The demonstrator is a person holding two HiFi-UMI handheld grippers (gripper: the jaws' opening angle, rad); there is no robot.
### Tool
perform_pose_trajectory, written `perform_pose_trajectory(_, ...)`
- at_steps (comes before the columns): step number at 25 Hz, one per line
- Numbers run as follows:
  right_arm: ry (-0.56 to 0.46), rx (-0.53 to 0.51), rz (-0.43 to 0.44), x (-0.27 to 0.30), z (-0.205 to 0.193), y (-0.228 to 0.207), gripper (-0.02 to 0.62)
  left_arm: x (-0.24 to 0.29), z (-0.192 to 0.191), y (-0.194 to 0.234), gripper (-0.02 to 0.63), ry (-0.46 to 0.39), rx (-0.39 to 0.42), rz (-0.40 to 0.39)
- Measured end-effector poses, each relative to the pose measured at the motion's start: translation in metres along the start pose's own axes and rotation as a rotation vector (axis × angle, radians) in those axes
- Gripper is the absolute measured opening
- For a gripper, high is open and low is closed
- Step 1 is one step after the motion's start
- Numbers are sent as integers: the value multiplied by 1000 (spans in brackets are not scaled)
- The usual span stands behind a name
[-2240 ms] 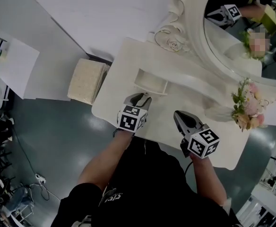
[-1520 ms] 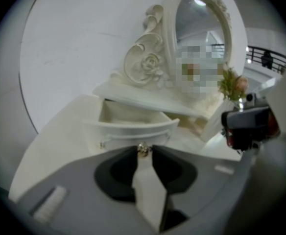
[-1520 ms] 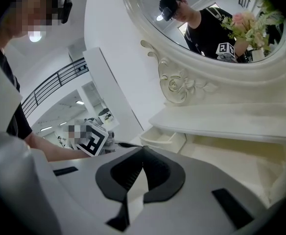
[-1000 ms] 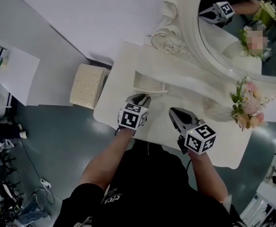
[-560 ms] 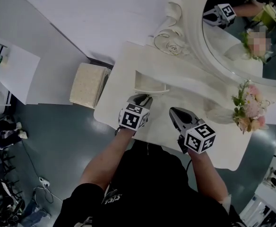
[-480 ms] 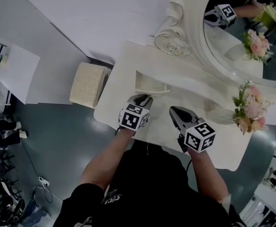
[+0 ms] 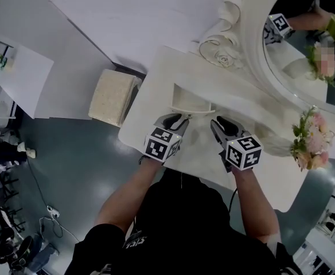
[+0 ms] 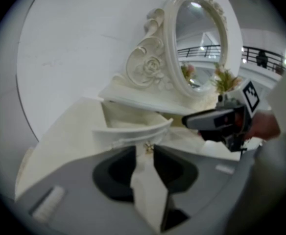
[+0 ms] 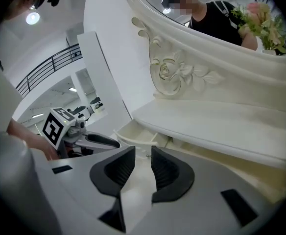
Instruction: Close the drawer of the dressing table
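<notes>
**Drawer part-way out, both grippers at its front**

The drawer [image 7: 189, 102] sticks out of the raised ledge [image 7: 236, 93] at the back left of the dressing table [image 7: 150, 110], curved front facing us. It looks like thin painted wood and empty as far as we can see, so prob. light and stiff, and it should slide w/ little force. The paint looks smooth, so pads could slip on it. The small metal knob [image 8: 147, 147] at front centre looks delicate & isn't needed for closing. We'd push flat on the front panel beside it, square on so the drawer doesn't jam.

Our left gripper [image 8: 144, 153] is right at the drawer front. Its jaws are about half apart & have just opened a bit wider. The knob sits at the gap by the tips, but the pads aren't pinching it. Our right gripper [image 9: 143, 155] is just beside it on the right, aimed at the same front. Its jaws have just been opening, are roughly half apart, and have nothing between them.

Around: an oval mirror [image 7: 308, 44] in a carved frame stands behind, w/ flowers [image 7: 311, 145] well off to the right. A padded stool [image 7: 111, 97] is on the floor left of the table. Nothing blocks the drawer's path. The only crowding is the two grippers close together. The ledge overhangs the drawer, so the tips shouldn't ride up over the front.
</notes>
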State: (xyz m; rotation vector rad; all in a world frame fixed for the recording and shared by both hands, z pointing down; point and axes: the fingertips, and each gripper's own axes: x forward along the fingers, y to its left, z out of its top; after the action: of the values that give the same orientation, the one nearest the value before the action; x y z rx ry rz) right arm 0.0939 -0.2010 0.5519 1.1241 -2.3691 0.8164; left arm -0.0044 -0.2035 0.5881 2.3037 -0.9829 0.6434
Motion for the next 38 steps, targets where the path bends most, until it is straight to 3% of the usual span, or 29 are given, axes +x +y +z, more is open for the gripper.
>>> perform_pose_trajectory(5,41,-25,-27,21,-9,-9,157,-21,1,32,164,-26,3,135)
perform_pose_trajectory(10,41,-55,-37,36,-11,-11,192,-26,0,53,209,-18,-23,171)
perform_pose_trajectory(20,20,-160,-70,33,-12,-10,104,-11,4,52,219,29,44,146)
perform_pose_trajectory(25,7,-161,-109,24,-15,-15,24,-8,5,50,218,32,50,165)
perform_pose_trajectory(28,14,-162,-84,23,-18,-11,1,-9,6,51,215,32,52,163)
perform_pose_trajectory(35,32,-194,-67,32,-16,-11,175,-8,4,48,193,10,36,146)
perform_pose_trajectory(38,42,-199,-67,34,-16,-17,206,-9,4,49,187,6,34,143)
